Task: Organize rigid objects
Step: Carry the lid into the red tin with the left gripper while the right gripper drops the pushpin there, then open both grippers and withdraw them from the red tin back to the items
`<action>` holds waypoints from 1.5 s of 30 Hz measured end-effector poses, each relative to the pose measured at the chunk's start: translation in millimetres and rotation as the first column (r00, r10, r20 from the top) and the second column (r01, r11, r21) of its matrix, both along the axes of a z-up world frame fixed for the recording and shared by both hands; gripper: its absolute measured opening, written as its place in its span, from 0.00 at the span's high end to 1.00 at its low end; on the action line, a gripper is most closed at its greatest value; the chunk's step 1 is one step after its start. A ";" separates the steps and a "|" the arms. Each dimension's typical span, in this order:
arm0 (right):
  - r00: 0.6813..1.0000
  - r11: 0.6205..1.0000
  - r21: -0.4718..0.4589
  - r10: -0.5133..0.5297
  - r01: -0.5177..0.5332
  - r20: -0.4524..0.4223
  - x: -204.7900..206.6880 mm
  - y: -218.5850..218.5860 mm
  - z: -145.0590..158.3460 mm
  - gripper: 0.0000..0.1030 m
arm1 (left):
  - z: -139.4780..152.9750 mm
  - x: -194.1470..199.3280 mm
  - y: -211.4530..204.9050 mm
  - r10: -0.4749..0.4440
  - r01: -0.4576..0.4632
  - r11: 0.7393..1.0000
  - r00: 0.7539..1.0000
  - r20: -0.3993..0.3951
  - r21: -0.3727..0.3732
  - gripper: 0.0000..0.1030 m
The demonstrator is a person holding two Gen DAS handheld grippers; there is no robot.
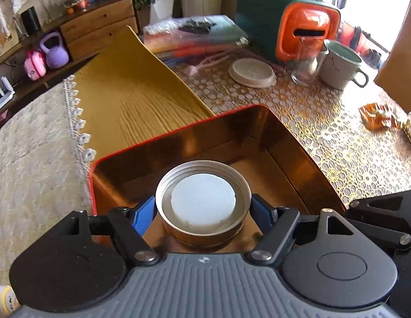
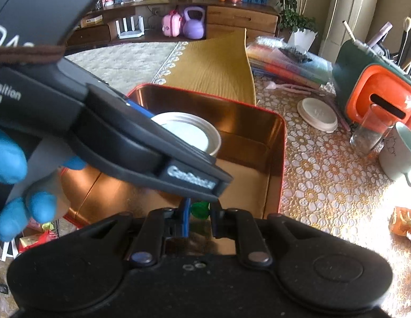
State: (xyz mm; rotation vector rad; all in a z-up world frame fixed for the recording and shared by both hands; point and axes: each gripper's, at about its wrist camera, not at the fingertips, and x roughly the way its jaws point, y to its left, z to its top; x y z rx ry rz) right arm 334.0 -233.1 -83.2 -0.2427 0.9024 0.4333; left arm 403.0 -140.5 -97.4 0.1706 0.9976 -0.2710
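A red-rimmed metal tin [image 1: 284, 143] with a shiny copper inside stands on the lace-covered table; it also shows in the right wrist view [image 2: 281, 143]. My left gripper [image 1: 202, 212] is shut on a round metal jar lid [image 1: 202, 198] with a white liner, open side up, held inside the tin. The lid also shows in the right wrist view [image 2: 194, 132], partly hidden by the left gripper's body. My right gripper [image 2: 200, 212] is at the tin's near edge, shut on a small green object [image 2: 200, 208] that is mostly hidden.
A white round lid [image 1: 252, 73], a clear glass [image 1: 306, 66], a pale mug [image 1: 340, 66] and an orange-and-green case [image 1: 306, 34] stand at the table's far side. An orange wrapped item [image 1: 377, 116] lies right. A yellow mat [image 1: 131, 92] and a carpet lie left.
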 end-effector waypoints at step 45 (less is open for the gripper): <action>0.997 0.997 0.026 -0.070 0.070 0.009 -30.0 4.0 28.2 0.19 | 41.3 -41.1 19.7 0.029 -0.025 0.997 0.998 0.054 -0.069 0.19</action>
